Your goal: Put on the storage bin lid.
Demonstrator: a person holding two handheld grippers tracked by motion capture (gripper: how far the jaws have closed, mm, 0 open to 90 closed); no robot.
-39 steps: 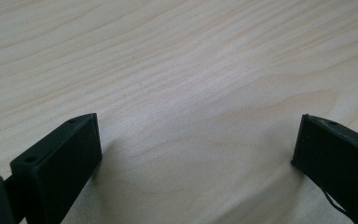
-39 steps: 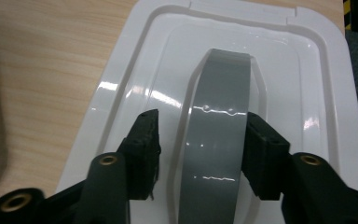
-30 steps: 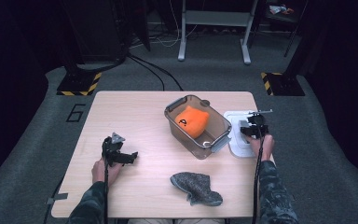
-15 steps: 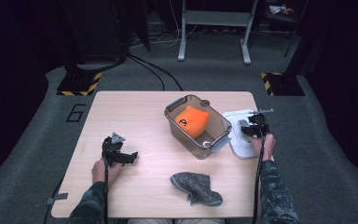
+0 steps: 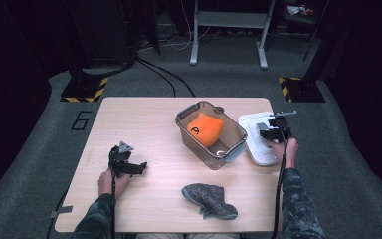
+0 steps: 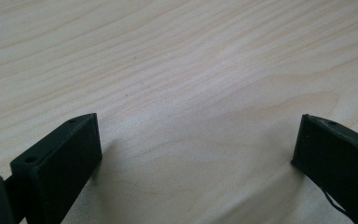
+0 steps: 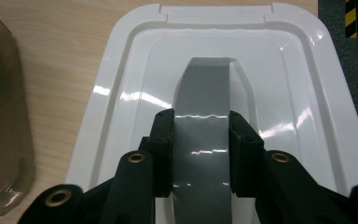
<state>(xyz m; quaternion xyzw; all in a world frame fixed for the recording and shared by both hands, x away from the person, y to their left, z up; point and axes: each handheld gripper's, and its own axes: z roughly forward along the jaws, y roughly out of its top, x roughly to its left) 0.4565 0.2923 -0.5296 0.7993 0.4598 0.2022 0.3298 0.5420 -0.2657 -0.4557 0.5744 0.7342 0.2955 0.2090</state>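
Nearest me, low and just right of centre in the high view, I've got a grey knitted sock (image 5: pixel 210 201) lying crumpled on the wooden table (image 5: pixel 149 119), well apart from both tools. At lower left my left gripper (image 5: pixel 138 168) sits low over bare wood; in the left gripper view its two black jaws stand wide apart with nothing but tabletop between them. Moving up to the middle of the frame, a clear plastic bin (image 5: pixel 210 134) stands open, and inside it is an orange item (image 5: pixel 204 128) with a dark mark, maybe a soft toy or cap; I can't make it out from here. Just beside the bin, at centre right, the white lid (image 5: pixel 252 133) lies flat on the table. My right gripper (image 5: pixel 270 133) is on it: in the right gripper view the jaws are closed against both sides of the grey handle strip (image 7: pixel 200 135) that arches up from the lid's middle. Beyond the table, at the top of the frame, grey carpet (image 5: pixel 40 114), cables and metal stand legs (image 5: pixel 229 35).
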